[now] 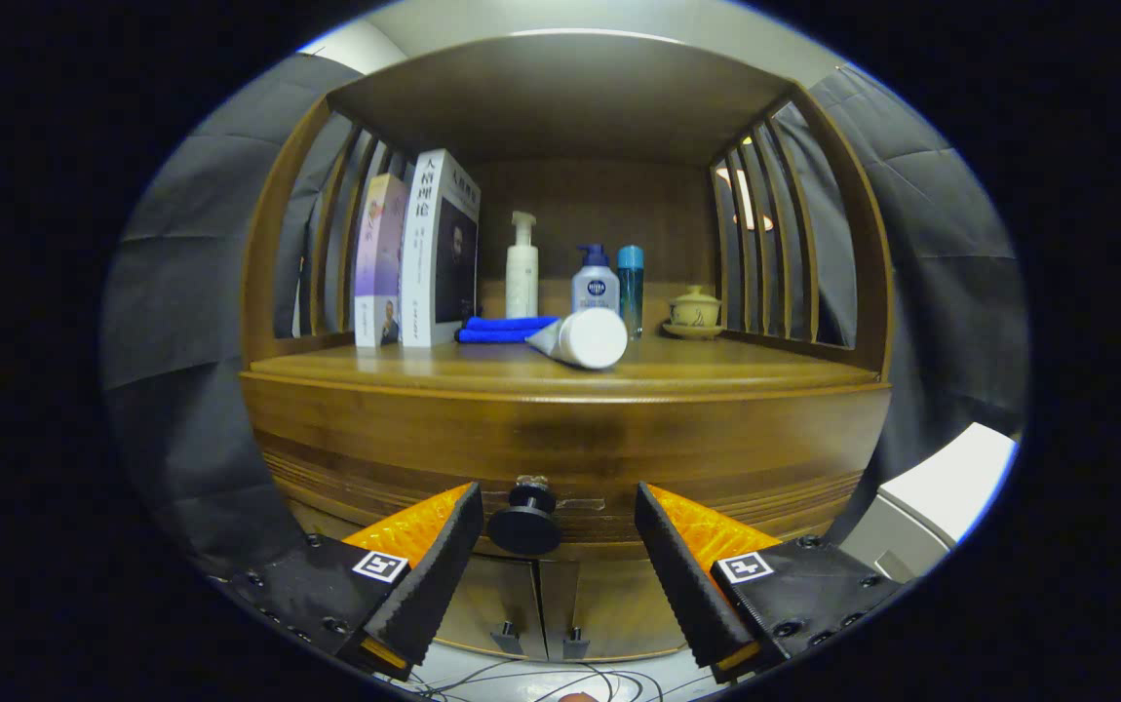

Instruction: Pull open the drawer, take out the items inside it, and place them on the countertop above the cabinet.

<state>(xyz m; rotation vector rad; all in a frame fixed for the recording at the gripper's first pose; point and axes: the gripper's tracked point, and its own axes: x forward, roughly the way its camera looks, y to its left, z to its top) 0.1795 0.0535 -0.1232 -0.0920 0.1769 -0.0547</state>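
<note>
Drawer (565, 444) sits flush, its knob (525, 522) between my wide-spread, empty fingers (444, 565), nearer the left. Closing off-centre risks a glancing grip that slips.

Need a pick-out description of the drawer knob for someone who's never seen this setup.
Start at the brown wooden cabinet with its countertop of books and bottles. Below the countertop runs the closed drawer front; the round black knob sticks out of its middle. It sits between the open claw's fingers, nearer the left one, and is the only dark round piece there.
</note>
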